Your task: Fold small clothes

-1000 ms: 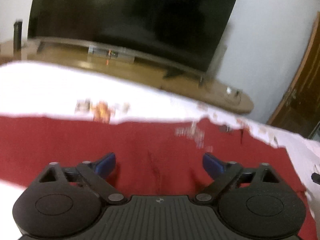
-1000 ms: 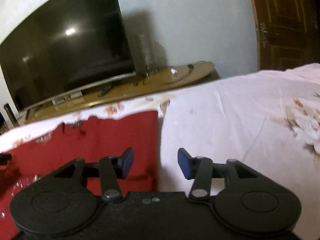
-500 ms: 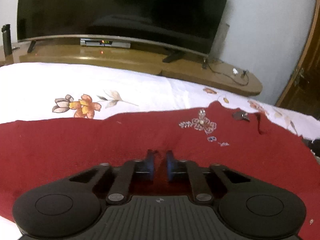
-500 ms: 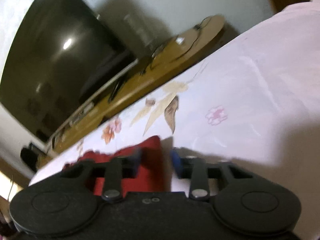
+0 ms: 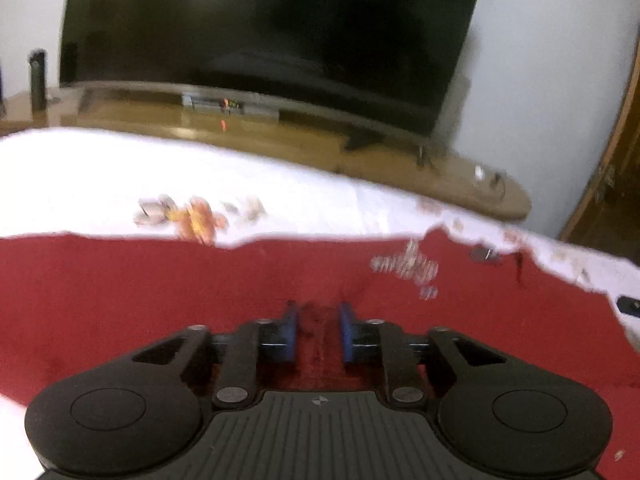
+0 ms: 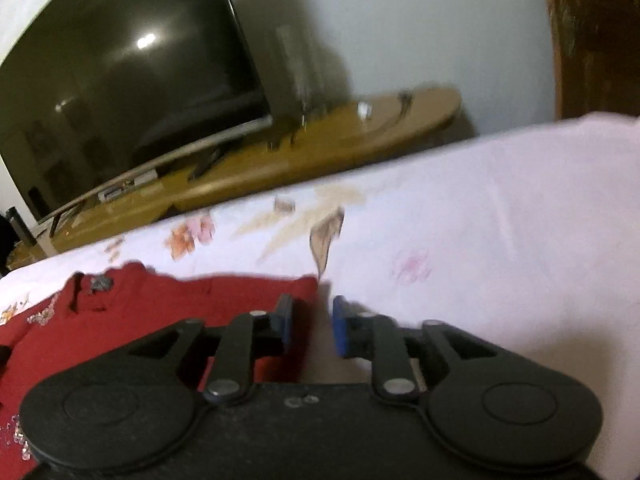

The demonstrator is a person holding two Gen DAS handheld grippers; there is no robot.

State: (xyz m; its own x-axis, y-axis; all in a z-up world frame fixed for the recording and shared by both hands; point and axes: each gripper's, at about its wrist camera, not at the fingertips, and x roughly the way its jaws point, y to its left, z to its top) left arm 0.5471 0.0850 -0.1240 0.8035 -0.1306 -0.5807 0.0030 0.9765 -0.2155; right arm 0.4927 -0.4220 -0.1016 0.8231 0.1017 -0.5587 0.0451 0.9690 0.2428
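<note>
The left gripper [image 5: 318, 330] had its blue pads narrowed on a raised ridge of the red garment [image 5: 120, 300], apparently pinching it — motion blur left that uncertain. The right gripper [image 6: 312, 324] sat at the garment's right edge [image 6: 192, 304], pads a small gap apart, holding nothing I could make out. The garment lay spread on a white floral bedsheet [image 6: 500, 220]; beyond stood a wooden stand [image 5: 280, 140] and a dark television [image 5: 260, 32].
</note>
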